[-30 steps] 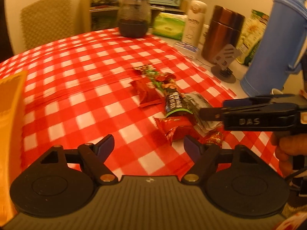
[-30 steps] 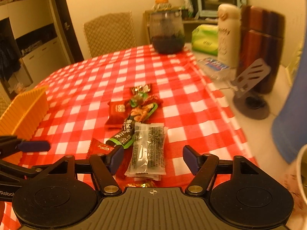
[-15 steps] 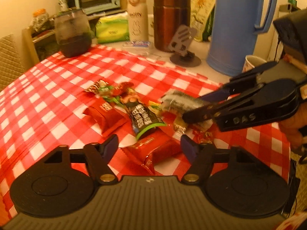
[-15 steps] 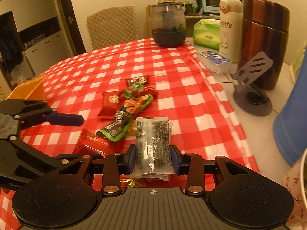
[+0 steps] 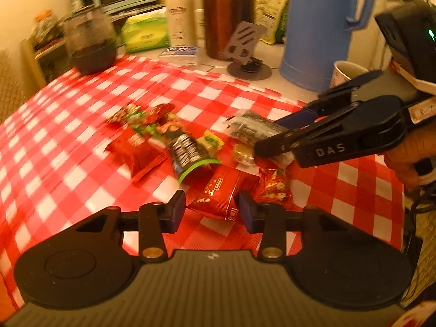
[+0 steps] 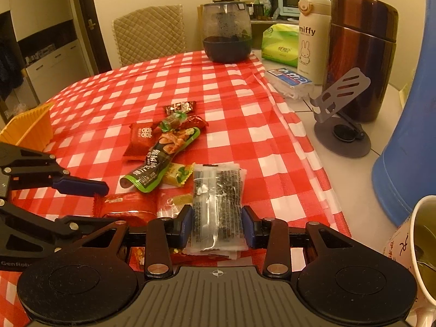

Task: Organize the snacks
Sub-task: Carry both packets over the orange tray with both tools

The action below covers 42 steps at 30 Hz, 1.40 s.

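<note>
Snack packets lie in a loose heap on the red checked tablecloth. My right gripper is shut on a clear packet of dark snack, its pads against both long edges. From the left wrist that right gripper reaches in from the right over the clear packet. My left gripper is closing on a red packet, with the pads at its two edges. The left gripper also shows at the left, around the red packet. A black and green sausage packet lies just beyond.
An orange basket stands at the left table edge. A dark glass jar, a miffy bottle, a brown flask, a phone stand, a blue jug and a paper cup crowd the far and right side.
The left gripper rolled, moved in over the red packet and narrowed its jaws around it. The right gripper closed on the clear packet and has stayed in place.
</note>
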{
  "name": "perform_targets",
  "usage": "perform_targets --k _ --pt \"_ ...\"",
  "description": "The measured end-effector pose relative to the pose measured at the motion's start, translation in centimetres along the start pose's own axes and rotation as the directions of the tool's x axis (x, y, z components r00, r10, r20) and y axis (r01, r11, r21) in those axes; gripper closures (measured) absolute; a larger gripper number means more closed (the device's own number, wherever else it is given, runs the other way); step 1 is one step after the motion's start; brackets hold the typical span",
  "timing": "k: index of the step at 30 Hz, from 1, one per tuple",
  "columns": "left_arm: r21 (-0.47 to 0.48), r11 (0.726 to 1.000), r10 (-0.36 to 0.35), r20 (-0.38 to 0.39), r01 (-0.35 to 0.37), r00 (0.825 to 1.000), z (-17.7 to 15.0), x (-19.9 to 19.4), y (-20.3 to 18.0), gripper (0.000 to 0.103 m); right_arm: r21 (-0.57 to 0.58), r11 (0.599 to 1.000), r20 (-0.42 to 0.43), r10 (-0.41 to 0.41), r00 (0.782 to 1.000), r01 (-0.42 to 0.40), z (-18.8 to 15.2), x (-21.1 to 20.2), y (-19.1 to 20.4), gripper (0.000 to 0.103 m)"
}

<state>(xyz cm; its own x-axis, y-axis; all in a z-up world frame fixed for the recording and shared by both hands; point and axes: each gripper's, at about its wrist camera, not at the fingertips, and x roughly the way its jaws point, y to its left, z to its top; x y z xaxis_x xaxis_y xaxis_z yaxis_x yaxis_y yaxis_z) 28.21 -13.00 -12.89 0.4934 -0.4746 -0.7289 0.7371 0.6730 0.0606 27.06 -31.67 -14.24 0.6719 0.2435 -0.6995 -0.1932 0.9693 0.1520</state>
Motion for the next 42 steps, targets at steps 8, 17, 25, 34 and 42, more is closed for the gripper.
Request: perform_targets --k 8,17,25,34,42 --pt "0.073 0.997 -0.008 -0.027 0.010 1.000 0.3 1.6 -1.0 0.059 -0.007 1.000 0.007 -0.002 1.000 0.002 -0.3 0.2 0.1 0.063" --pt "-0.126 0.990 0.059 -0.024 -0.062 0.998 -0.8 0.0 -0.6 0.067 -0.008 1.000 0.031 -0.013 0.999 0.013 -0.5 -0.5 0.3 0.065" --pt "-0.311 0.935 0.164 -0.049 -0.171 0.985 -2.2 -2.9 0.6 0.067 -0.020 1.000 0.070 -0.016 0.997 0.017 0.4 -2.1 1.3 0.066" --pt "-0.413 0.872 0.263 -0.054 -0.261 0.963 -3.6 -7.5 1.5 0.067 -0.063 0.998 0.116 0.037 0.993 -0.030 2.3 -4.7 4.8 0.066" --pt "-0.499 0.791 0.382 -0.051 -0.355 0.923 -4.9 -13.5 4.0 0.067 -0.142 0.981 0.163 0.152 0.975 -0.130 5.6 -7.3 11.6 0.066"
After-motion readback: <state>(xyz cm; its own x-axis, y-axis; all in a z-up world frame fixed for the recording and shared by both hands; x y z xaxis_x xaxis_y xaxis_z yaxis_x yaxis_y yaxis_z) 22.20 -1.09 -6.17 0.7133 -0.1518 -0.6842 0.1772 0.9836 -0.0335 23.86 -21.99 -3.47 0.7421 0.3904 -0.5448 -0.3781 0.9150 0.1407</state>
